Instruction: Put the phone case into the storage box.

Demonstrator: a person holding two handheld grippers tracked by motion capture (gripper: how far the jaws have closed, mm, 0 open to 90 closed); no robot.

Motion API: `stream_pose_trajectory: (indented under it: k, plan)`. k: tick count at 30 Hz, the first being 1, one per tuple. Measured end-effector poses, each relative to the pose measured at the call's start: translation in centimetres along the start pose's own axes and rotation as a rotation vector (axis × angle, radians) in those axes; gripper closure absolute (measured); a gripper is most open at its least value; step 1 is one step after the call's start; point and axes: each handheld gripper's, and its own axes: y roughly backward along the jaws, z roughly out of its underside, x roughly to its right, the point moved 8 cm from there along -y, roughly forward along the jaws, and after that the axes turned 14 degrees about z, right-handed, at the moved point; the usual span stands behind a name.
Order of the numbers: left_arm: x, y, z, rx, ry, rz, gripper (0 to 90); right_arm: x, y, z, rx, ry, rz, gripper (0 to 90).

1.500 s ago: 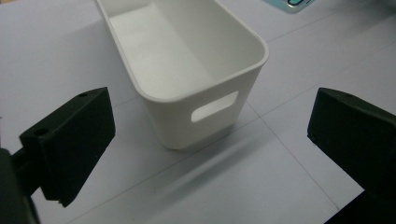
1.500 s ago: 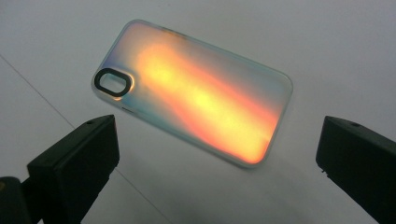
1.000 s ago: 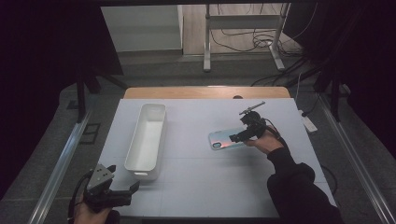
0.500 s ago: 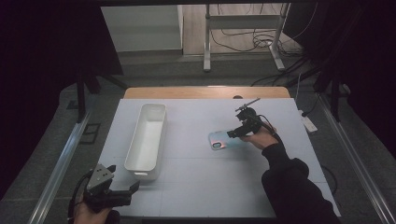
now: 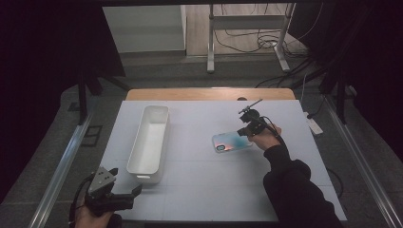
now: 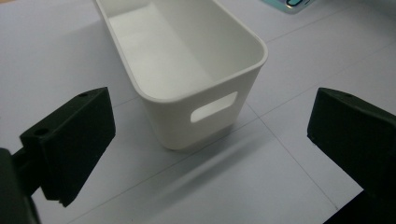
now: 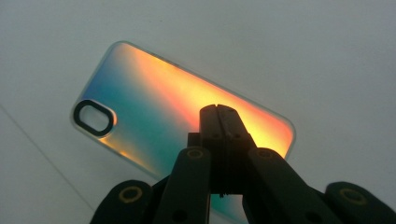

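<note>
White table, grey-lined. Long white bin left of centre, lengthwise, hollow showing bare. Iridescent phone case flat on table, right of centre, well apart from bin, camera cutout toward bin. Right gripper over case's near end, jaws just closed, pressed together, nothing seen between. Left gripper at near-left corner, jaws wide, holding nothing, facing bin's handle end.

No text, label, brand, number or sign can be read anywhere in these views. The iridescent phone case bears no legible marking, and the white bin is plain on its walls and handle end.
</note>
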Motion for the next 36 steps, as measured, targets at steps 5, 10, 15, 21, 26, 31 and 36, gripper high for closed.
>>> stream_pose_trajectory:
  k: [5, 10, 15, 21, 26, 31, 36]
  plan:
    - [0.0, 0.0, 0.0, 0.001, 0.001, 0.001, 1.5, 0.3, -0.8, -0.3, 0.005, -0.015, 0.01, 89.3]
    - [0.0, 0.0, 0.0, 0.002, 0.002, 0.001, 1.6, 0.7, -1.6, -0.4, 0.005, -0.039, 0.023, 89.3]
    - [0.0, 0.0, 0.0, 0.002, 0.005, 0.002, 1.6, 1.2, -2.2, -0.5, -0.002, -0.05, 0.034, 89.3]
    - [0.0, 0.0, 0.0, 0.003, 0.005, 0.002, 1.6, 1.6, -2.5, -1.0, 0.005, -0.057, 0.06, 89.3]
    - [0.0, 0.0, 0.0, 0.003, 0.005, 0.002, 1.7, 1.9, -2.9, -1.4, 0.002, -0.057, 0.069, 89.3]
    - [0.0, 0.0, 0.0, 0.003, 0.005, 0.003, 1.6, 2.0, -3.4, -1.4, -0.005, -0.06, 0.082, 89.3]
    - [0.0, 0.0, 0.0, 0.003, 0.005, 0.003, 1.6, 2.3, -3.7, -1.3, -0.007, -0.067, 0.094, 89.3]
